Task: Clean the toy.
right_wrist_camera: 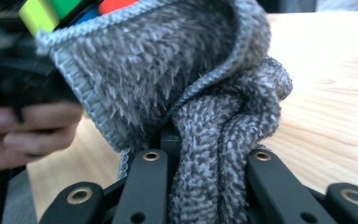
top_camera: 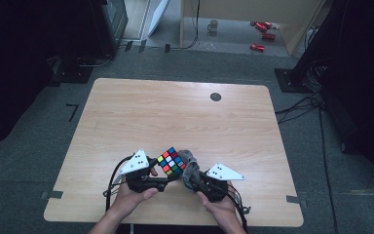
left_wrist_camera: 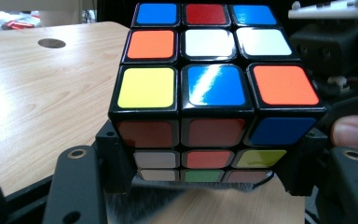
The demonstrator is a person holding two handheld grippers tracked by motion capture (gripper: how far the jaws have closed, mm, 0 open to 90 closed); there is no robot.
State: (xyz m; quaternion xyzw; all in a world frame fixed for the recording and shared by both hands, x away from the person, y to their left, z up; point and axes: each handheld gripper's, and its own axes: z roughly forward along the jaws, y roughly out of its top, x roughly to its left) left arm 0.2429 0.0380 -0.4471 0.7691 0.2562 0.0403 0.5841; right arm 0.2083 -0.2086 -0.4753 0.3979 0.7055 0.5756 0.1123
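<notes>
A scrambled Rubik's cube (top_camera: 171, 161) is held just above the wooden table (top_camera: 175, 117) near its front edge. My left gripper (top_camera: 163, 181) is shut on it, one black jaw on each side of the cube (left_wrist_camera: 209, 98). A grey fluffy cloth (top_camera: 191, 163) is bunched against the cube's right side. My right gripper (top_camera: 192, 178) is shut on that cloth (right_wrist_camera: 214, 140), whose folds squeeze up between the jaws. Part of the cloth drapes over the cube's corner (right_wrist_camera: 51, 11) in the right gripper view.
A dark round grommet (top_camera: 215, 96) sits in the tabletop at the far right. On the floor beyond the table lie red cans (top_camera: 260, 29) and a mug (top_camera: 213, 25). Cables trail along the floor at right (top_camera: 302, 105).
</notes>
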